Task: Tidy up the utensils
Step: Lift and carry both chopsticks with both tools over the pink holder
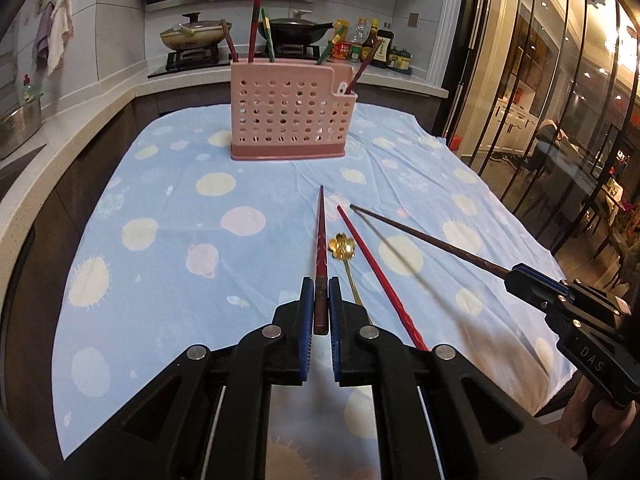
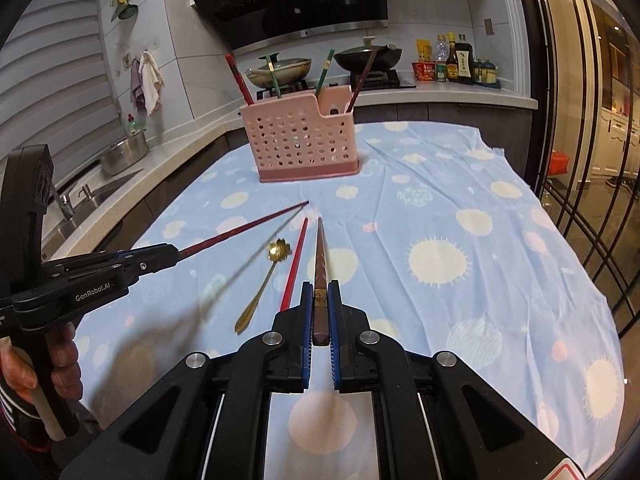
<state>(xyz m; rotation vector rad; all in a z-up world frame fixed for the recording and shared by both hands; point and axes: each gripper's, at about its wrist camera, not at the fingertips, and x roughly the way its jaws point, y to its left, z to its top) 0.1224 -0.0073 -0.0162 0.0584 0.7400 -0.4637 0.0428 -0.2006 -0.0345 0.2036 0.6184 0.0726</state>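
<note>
Your left gripper [image 1: 321,294] has its jaws closed on a dark red patterned chopstick [image 1: 320,240], clamped near its thick end, so the shaft runs straight ahead from between the jaws with its tip raised above the cloth. Your right gripper [image 2: 321,296] likewise grips a brown chopstick [image 2: 320,256] near its butt, the thin end pointing forward out of the jaws.

Just right of your left jaws, on the spotted blue cloth [image 1: 160,200] covering the tabletop, lies a gold spoon [image 1: 343,246] with a flower-shaped bowl, its handle passing under the right jaw's edge. Beside it, further right, a plain red chopstick [image 1: 376,270] lies flat on the cloth, slanting away from the jaws. From your right gripper's side, that same red chopstick sits just left of the jaws, and the spoon lies left of it again.

Well ahead of both pairs of jaws stands the pink perforated utensil holder [image 1: 288,120], upright on the cloth, with several chopsticks [image 1: 253,28] standing tilted in it. Beyond it, a stove [image 1: 192,58] carries two lidded pans.
</note>
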